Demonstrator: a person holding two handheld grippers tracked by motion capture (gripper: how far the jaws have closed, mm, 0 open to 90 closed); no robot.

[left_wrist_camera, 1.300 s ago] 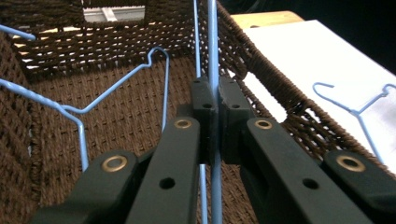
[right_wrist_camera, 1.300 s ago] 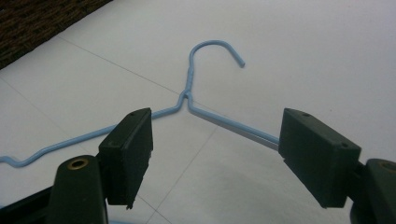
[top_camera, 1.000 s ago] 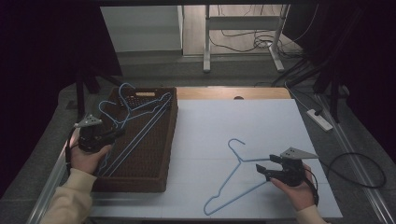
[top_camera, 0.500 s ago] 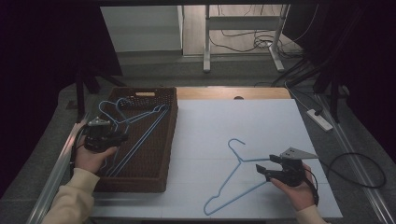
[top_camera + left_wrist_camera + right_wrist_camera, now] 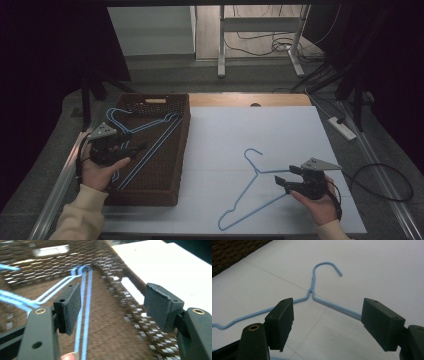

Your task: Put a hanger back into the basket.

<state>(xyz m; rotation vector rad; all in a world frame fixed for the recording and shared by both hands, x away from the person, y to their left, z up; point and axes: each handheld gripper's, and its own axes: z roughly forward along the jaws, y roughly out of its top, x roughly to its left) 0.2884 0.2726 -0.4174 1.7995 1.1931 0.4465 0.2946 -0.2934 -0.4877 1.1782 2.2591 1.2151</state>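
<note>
Broadly, the white table top [image 5: 260, 135] lies bare across its middle and far right, leaving wide room between the two hands. Its near edge runs just under the right hand [image 5: 320, 202], and a wooden strip shows along the far edge. A dark woven basket [image 5: 165, 170] sits on the table's left side, its right wall bordering the open white area.

Inside the basket lie blue wire hangers [image 5: 150, 135], stacked and angled from the far left corner toward the near left; in the left gripper view their thin blue wires [image 5: 85, 315] run along the basket floor. A single blue hanger [image 5: 252, 187] lies flat on the white surface, hook toward the far side.

The left gripper [image 5: 112, 305] hangs over the basket with jaws spread wide, holding nothing. The right gripper [image 5: 327, 322] sits just beside the lone hanger's right arm, jaws wide and empty.

Compared with half a second ago, the left gripper has shifted slightly nearer over the basket; the right gripper and the lone hanger have kept their places.
</note>
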